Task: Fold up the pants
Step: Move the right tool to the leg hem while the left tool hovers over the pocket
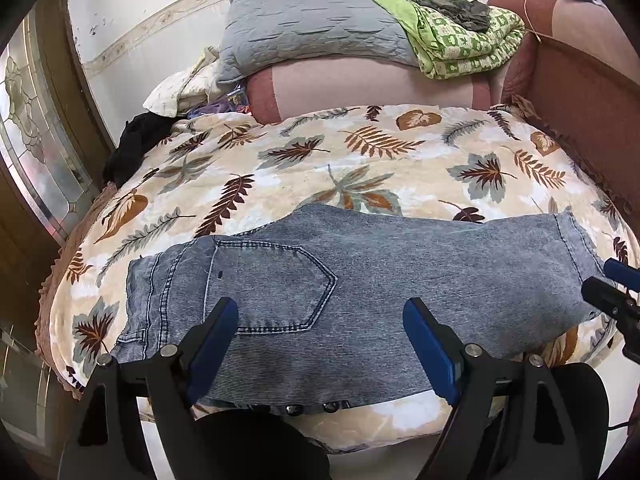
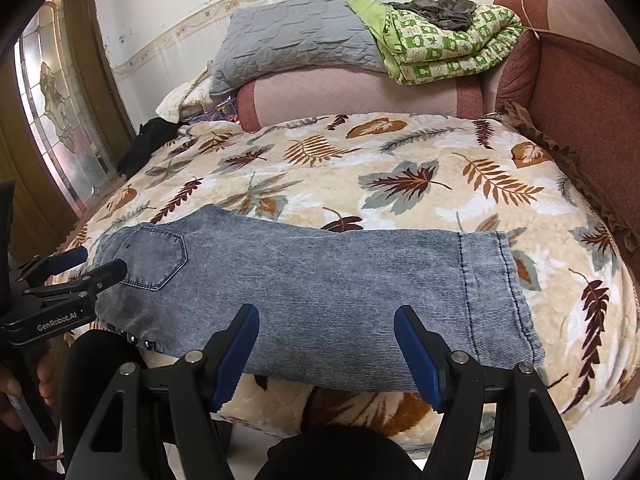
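Note:
Blue denim pants (image 1: 360, 280) lie flat along the near edge of a leaf-print blanket (image 1: 320, 168), legs folded one over the other, waist to the left and hem to the right. My left gripper (image 1: 320, 320) hovers open over the back-pocket area, nothing between its blue pads. My right gripper (image 2: 326, 328) hovers open over the lower leg of the pants (image 2: 340, 288), near the hem, also empty. Each gripper shows at the edge of the other's view: the right gripper (image 1: 612, 284) at the right edge, the left gripper (image 2: 76, 272) at the left edge.
A grey pillow (image 1: 304, 28), a green patterned quilt (image 1: 460, 40) and a pink bolster (image 1: 360, 88) are stacked at the back. A black garment (image 1: 132, 148) lies at the blanket's (image 2: 400, 176) left corner. A red-brown sofa arm (image 1: 580, 100) bounds the right side; a glass door (image 1: 36, 128) is on the left.

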Demonstrator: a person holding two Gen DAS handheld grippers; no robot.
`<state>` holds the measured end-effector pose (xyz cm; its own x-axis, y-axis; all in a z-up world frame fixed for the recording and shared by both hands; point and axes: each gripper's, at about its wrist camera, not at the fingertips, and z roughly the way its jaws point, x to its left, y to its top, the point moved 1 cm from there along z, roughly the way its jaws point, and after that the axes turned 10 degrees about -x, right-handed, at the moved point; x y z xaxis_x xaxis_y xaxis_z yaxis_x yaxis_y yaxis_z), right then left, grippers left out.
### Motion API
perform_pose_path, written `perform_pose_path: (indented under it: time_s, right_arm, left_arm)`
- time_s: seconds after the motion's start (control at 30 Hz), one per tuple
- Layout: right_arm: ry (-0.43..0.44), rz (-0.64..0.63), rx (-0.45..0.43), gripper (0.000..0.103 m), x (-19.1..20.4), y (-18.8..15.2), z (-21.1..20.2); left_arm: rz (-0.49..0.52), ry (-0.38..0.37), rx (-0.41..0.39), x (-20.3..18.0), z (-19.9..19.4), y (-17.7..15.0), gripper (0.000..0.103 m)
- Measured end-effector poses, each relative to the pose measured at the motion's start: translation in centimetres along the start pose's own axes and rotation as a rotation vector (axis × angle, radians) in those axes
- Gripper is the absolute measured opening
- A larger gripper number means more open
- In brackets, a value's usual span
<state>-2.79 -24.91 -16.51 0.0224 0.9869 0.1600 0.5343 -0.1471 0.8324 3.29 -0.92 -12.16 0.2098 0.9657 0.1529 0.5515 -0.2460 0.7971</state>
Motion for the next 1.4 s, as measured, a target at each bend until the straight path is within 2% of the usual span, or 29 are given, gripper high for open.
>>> perform_pose_path:
  time_s: [0.17, 0.43, 0.63, 0.83, 1.03, 1.27, 1.4]
  right_arm:
    - [-0.057, 0.025, -0.018, 0.073, -2.8, -0.2, -1.0]
    - [-0.204, 0.135, -0.009, 0.073, -10.6, -2.3, -3.4]
    - [-0.245, 0.203, 0.014, 0.073, -14.2, -4.6, -4.2]
    - [-0.19, 0.262, 0.036, 0.073, -14.8, -5.9, -2.9]
    - [-0.173, 0.246, 0.043, 0.073, -14.2, -5.9, -1.7]
    - [-0.113, 0.246, -0.016, 0.073, -14.1, -4.3, -1.5]
    - [-0.05, 0.239, -0.033, 0.073, -13.4, -3.7, -0.3]
  left_arm:
    - [0.05, -0.018, -0.003, -1.5, -0.2, 0.7, 0.085]
    - [0.114, -0.079, 0.005, -5.8, 0.4, 2.3, 0.085]
    - [0.157, -0.099, 0.039, -8.3, 1.1, 2.0, 0.085]
    - [0.2, -0.092, 0.055, -9.5, 2.0, 1.8, 0.085]
    - [0.202, -0.082, 0.087, -9.4, 3.0, 1.4, 0.085]
    - [0.216, -0.094, 0.112, -10.1, 4.1, 0.6, 0.085]
    - [0.232, -0.071, 0.132, -9.9, 5.3, -0.2, 0.085]
